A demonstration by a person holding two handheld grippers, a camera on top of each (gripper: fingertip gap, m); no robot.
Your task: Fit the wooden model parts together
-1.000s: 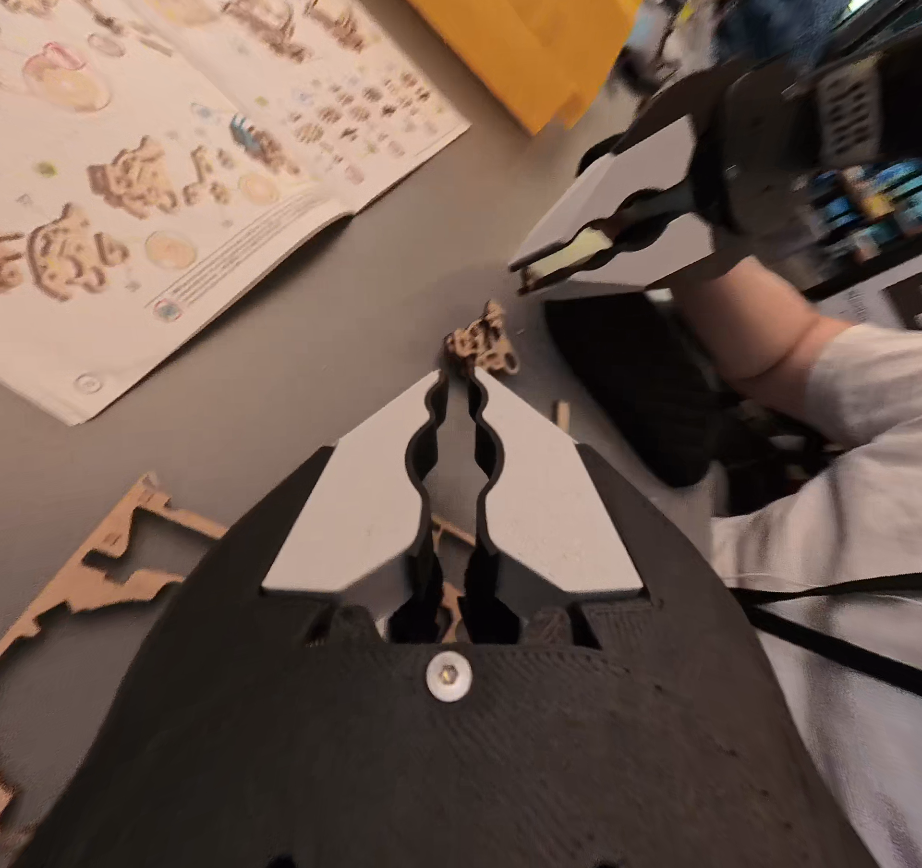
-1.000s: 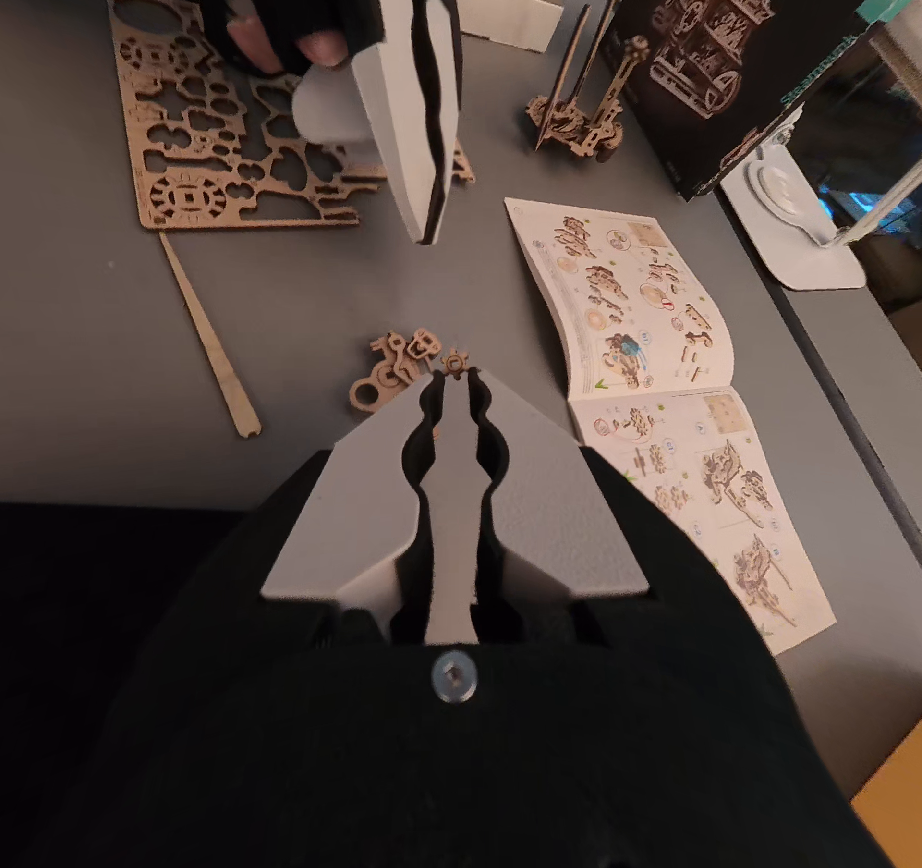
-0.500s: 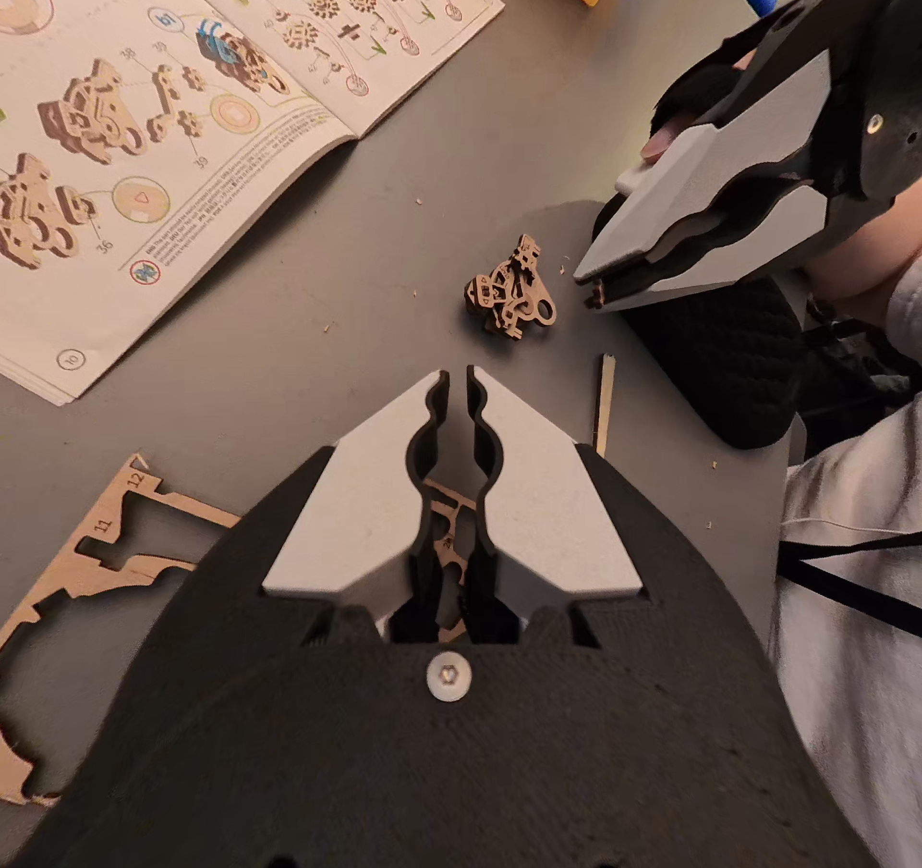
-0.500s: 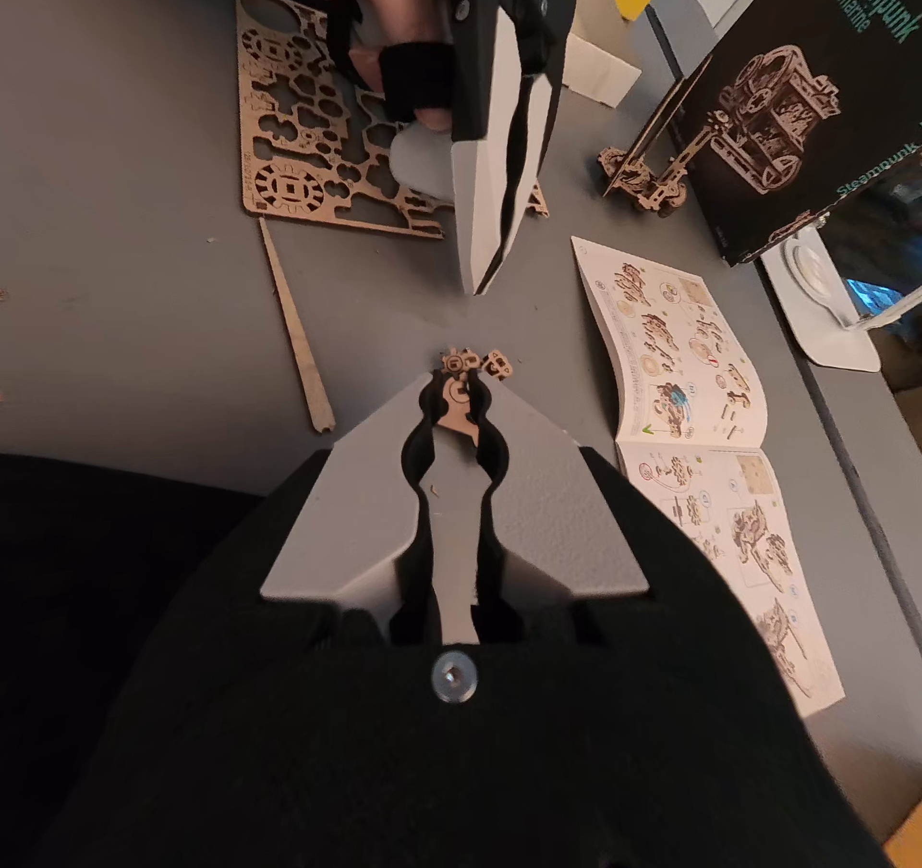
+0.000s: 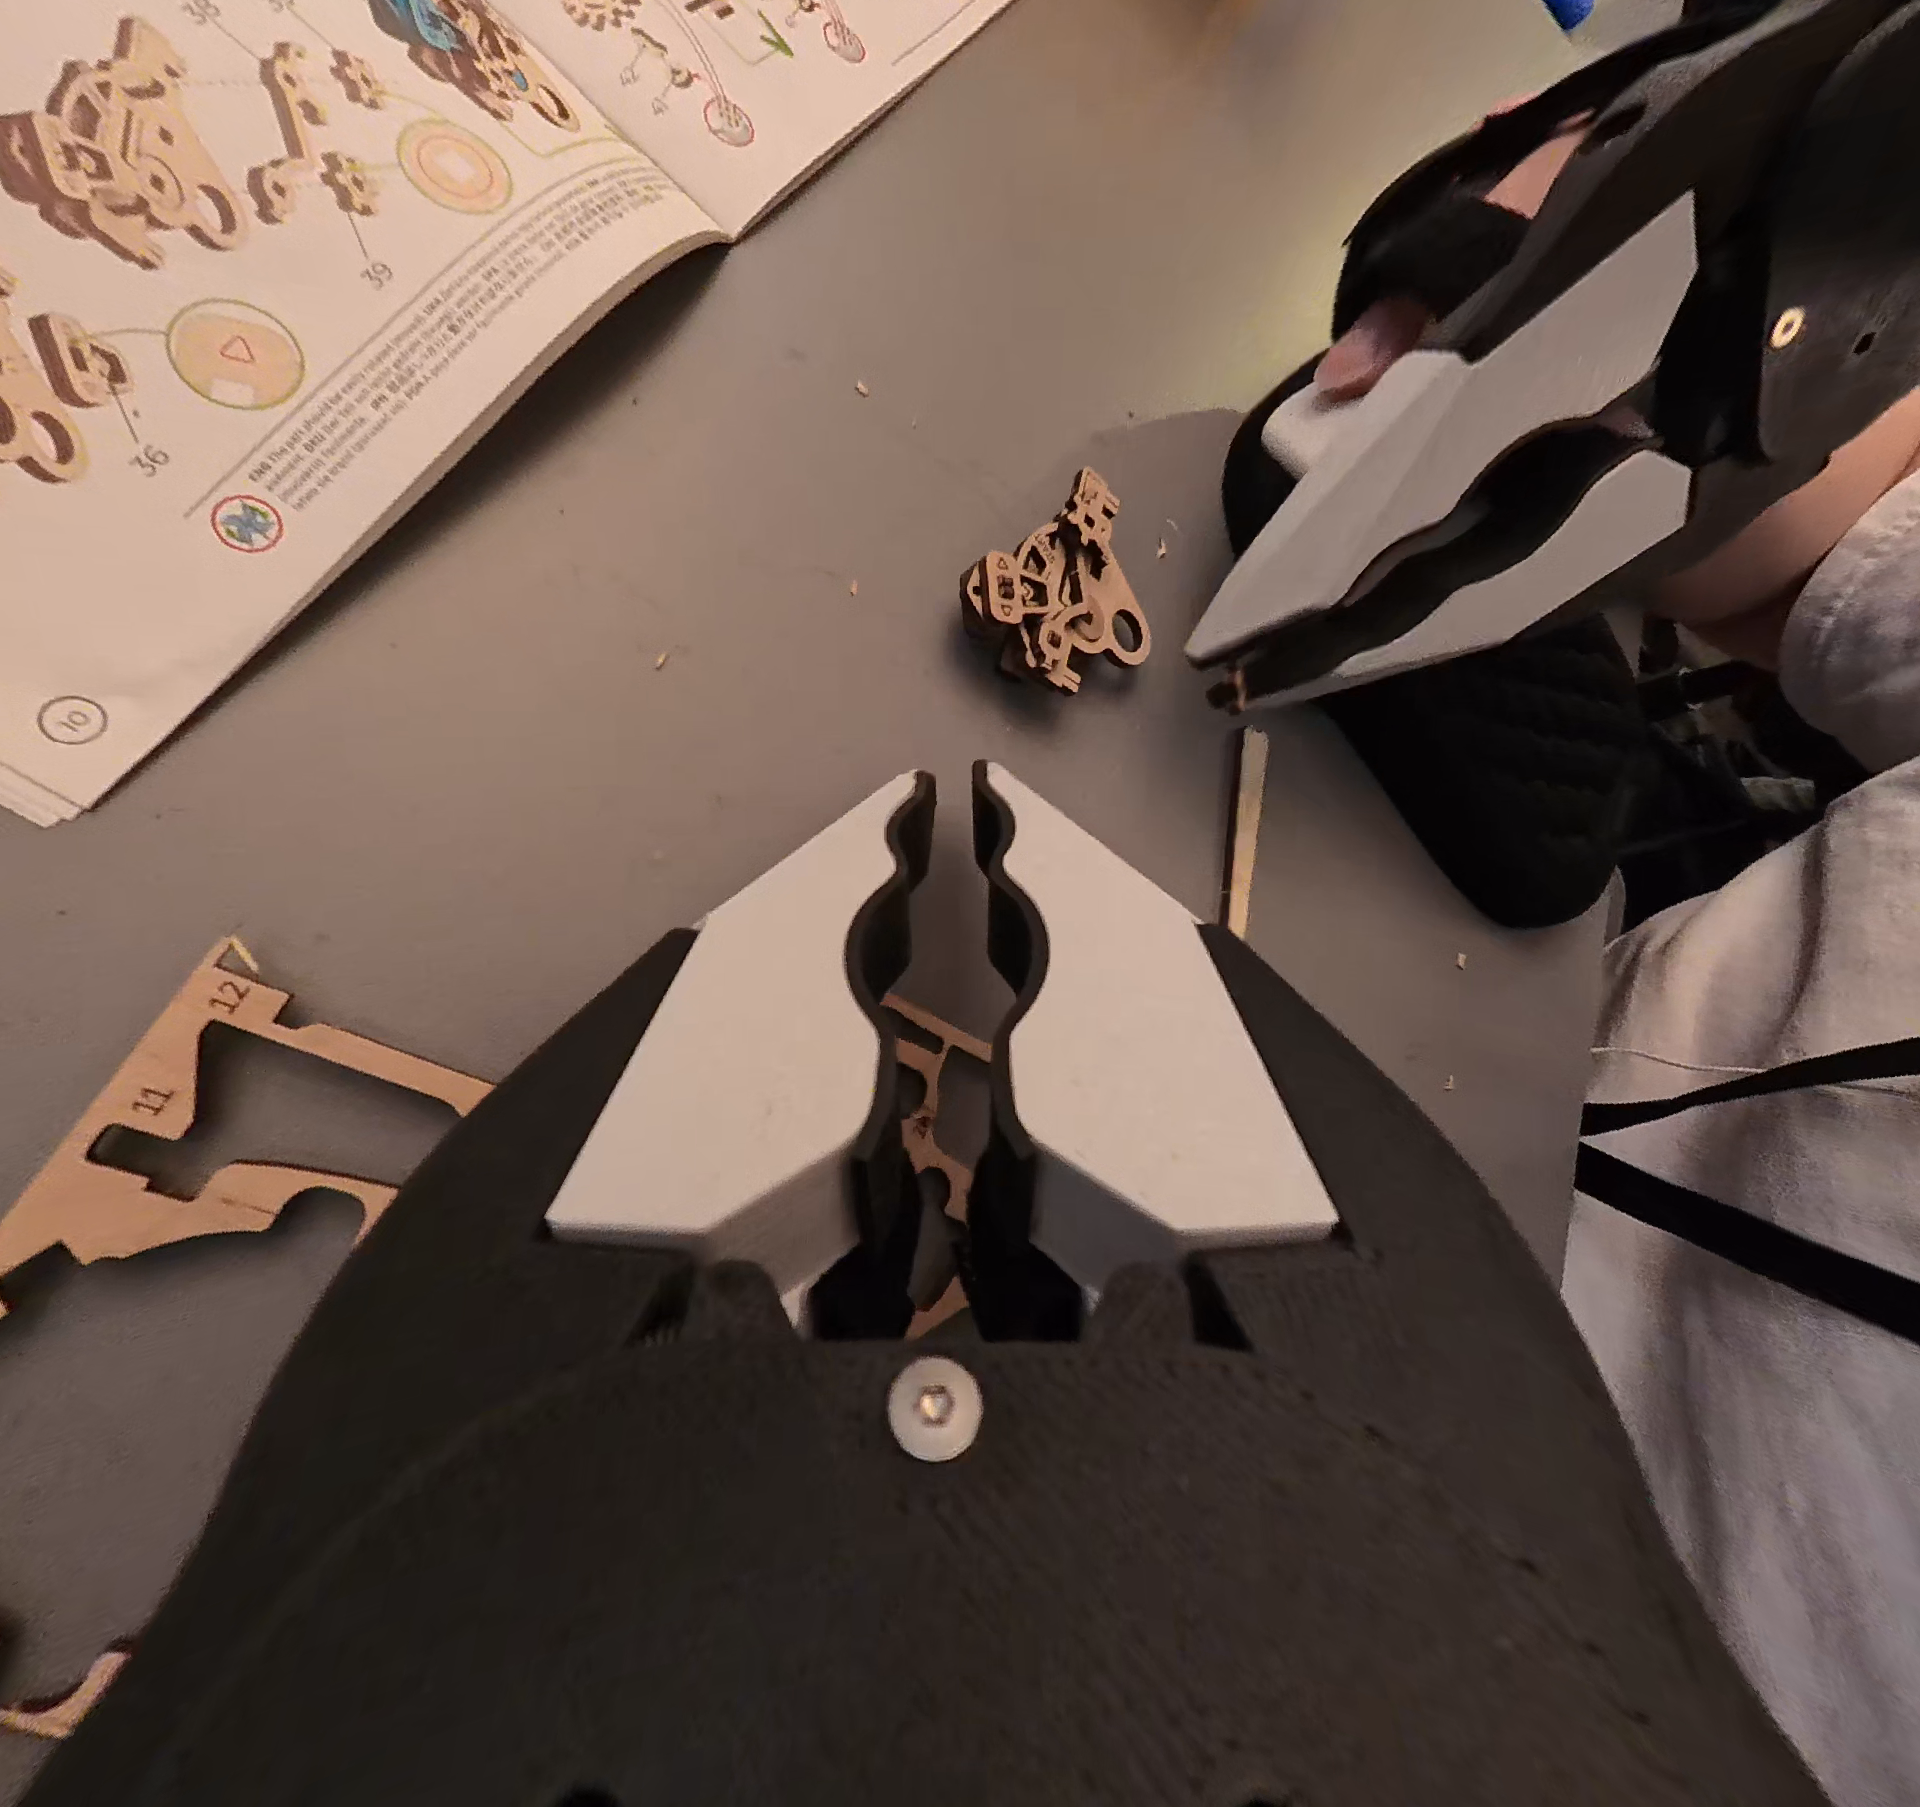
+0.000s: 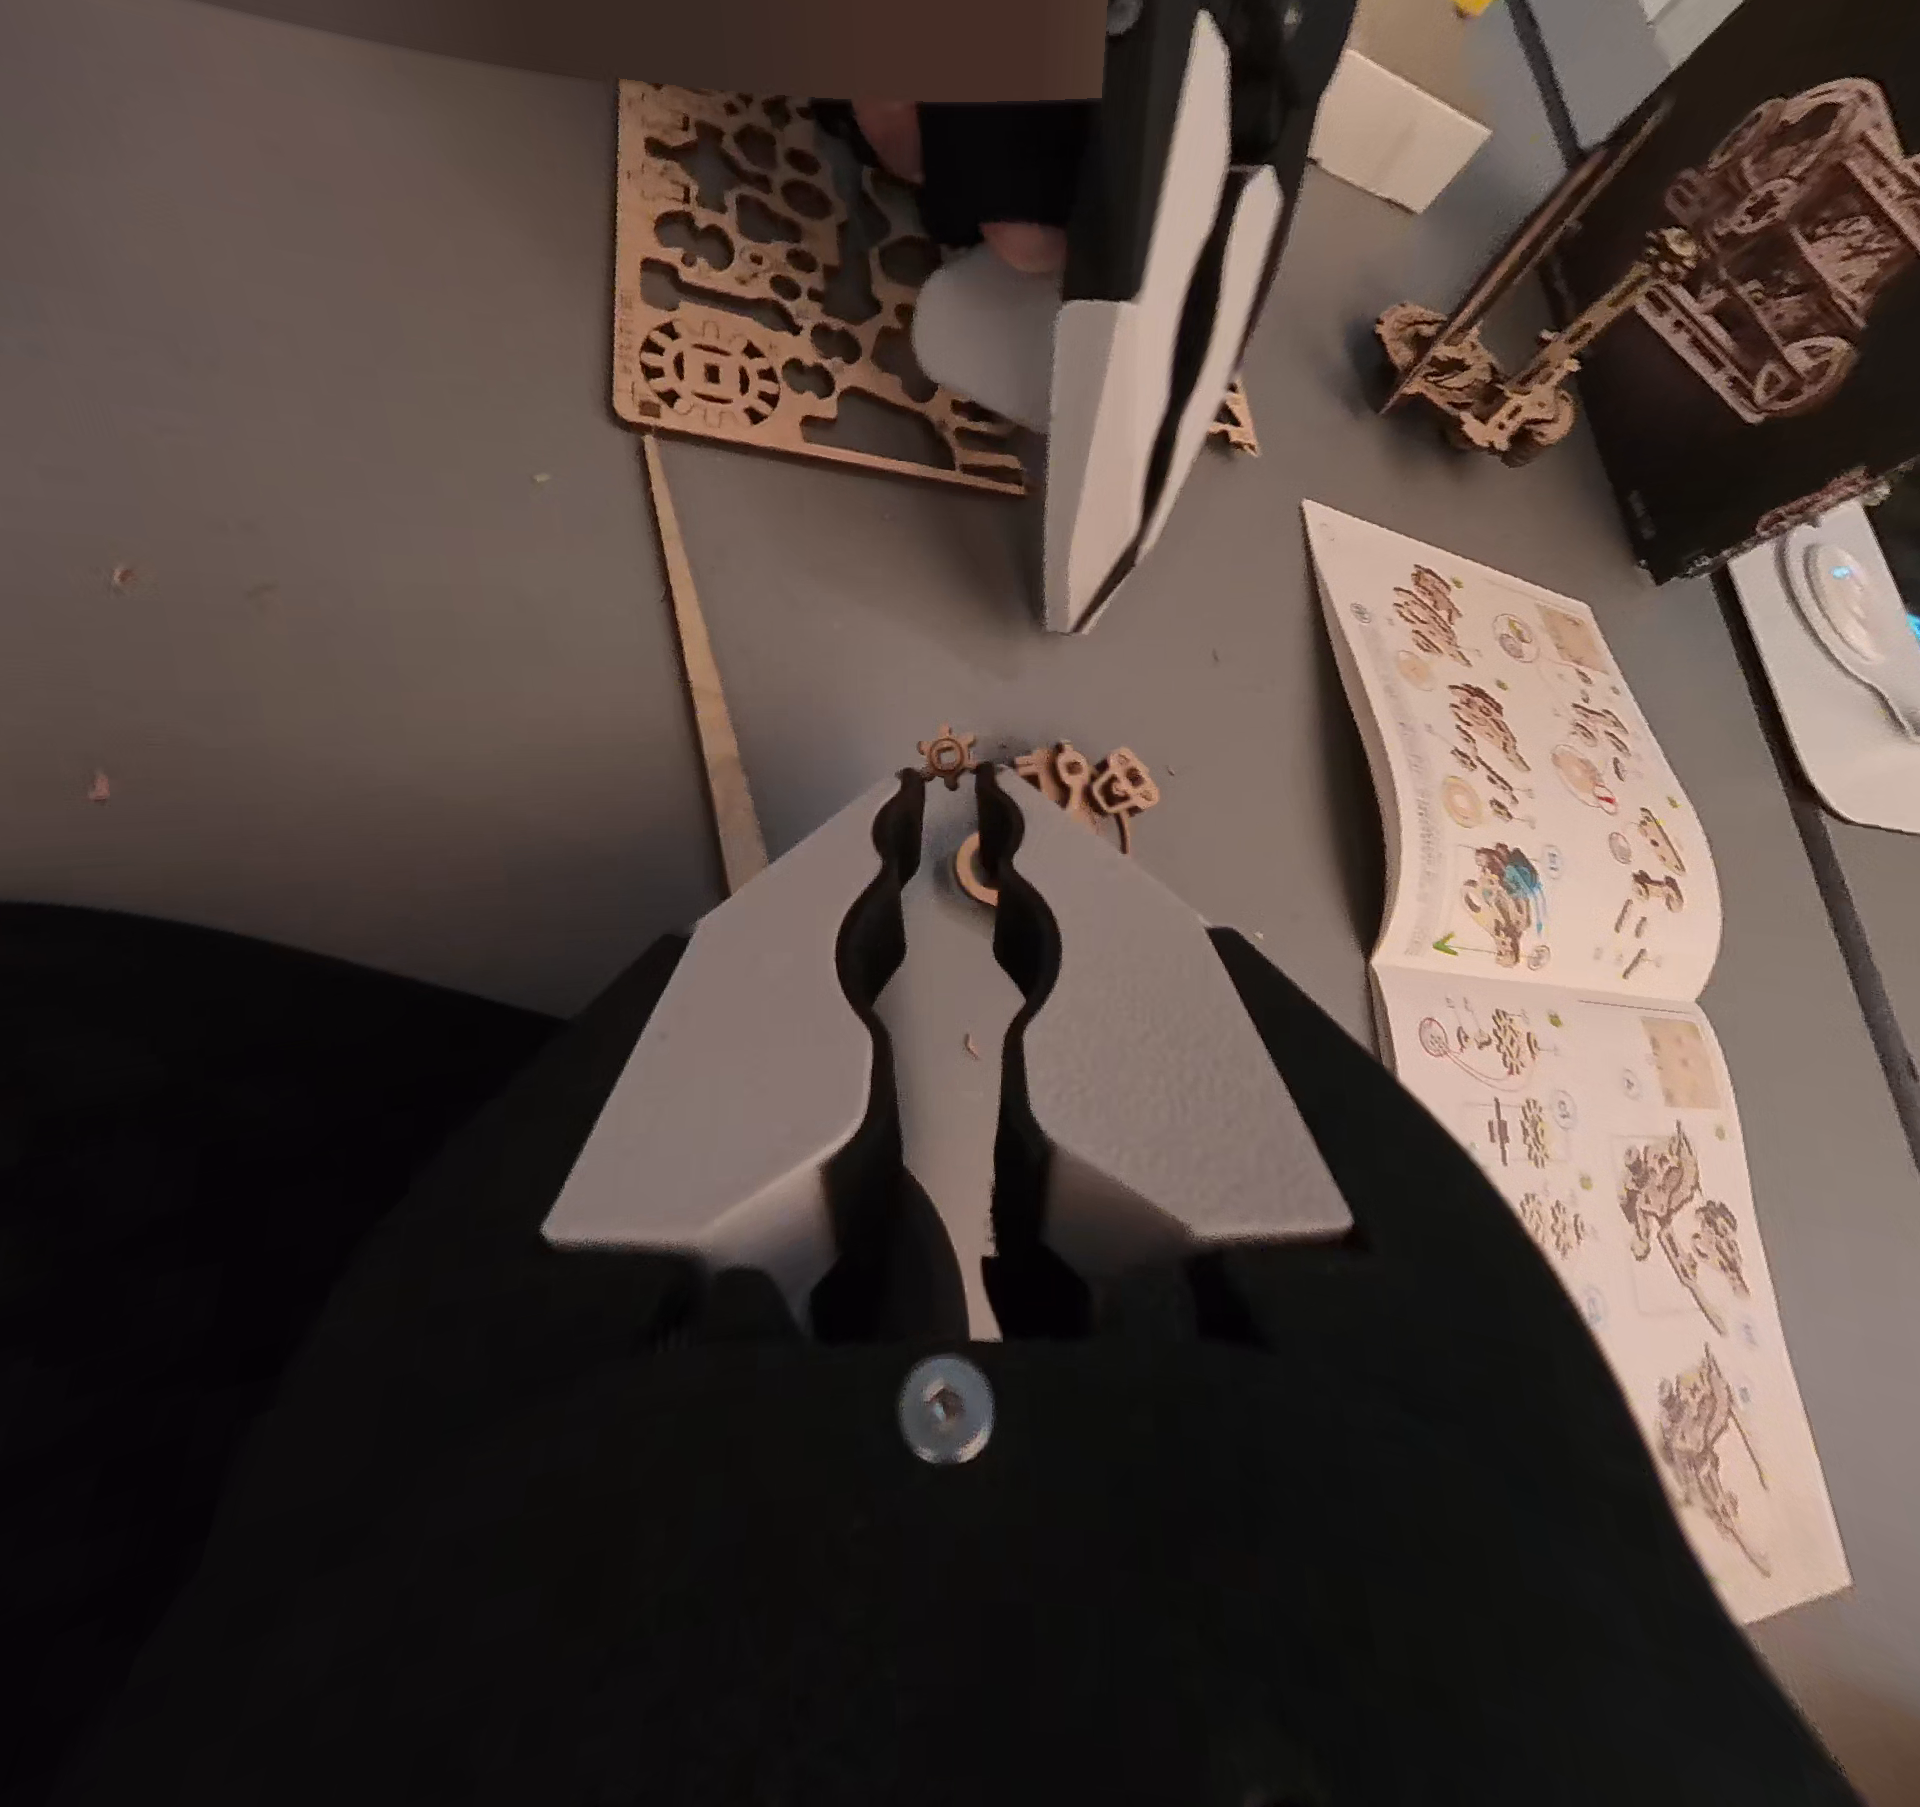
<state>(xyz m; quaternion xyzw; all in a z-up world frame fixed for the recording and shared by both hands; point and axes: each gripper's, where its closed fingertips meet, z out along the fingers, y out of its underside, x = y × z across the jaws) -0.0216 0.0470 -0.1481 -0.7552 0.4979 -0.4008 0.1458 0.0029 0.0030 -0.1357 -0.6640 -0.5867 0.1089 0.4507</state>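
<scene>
A small wooden sub-assembly (image 5: 1055,594) lies on the grey table; it also shows in the right wrist view (image 6: 1091,786), just right of my right fingertips, its ring showing between the fingers. My right gripper (image 6: 948,775) is shut on a small wooden gear (image 6: 948,751) and holds it low over the table, beside the sub-assembly. In the left wrist view the right gripper (image 5: 1226,685) comes in from the right, its tips close to the sub-assembly. My left gripper (image 5: 945,781) is shut and empty, a short way back from the sub-assembly; it hangs above in the right wrist view (image 6: 1081,614).
An open instruction booklet (image 5: 416,251) (image 6: 1558,926) lies beyond the parts. A cut-out wooden sheet (image 6: 748,303) (image 5: 208,1134) and a thin wooden stick (image 6: 707,697) lie nearby. A partly built model (image 6: 1486,375), a black box (image 6: 1766,199) and a black pad (image 5: 1507,770) border the area. The left gripper's tips are roughly 6 cm from the right gripper's. From the right gripper's tips to the thin wooden stick (image 6: 707,697) is close to 5 cm. The left camera catches it too, in the left wrist view (image 5: 1241,879).
My left gripper has drawn back from the sub-assembly, which was at its tips. My right gripper has come lower and closer, shifting so the sub-assembly now lies right of its tips.
</scene>
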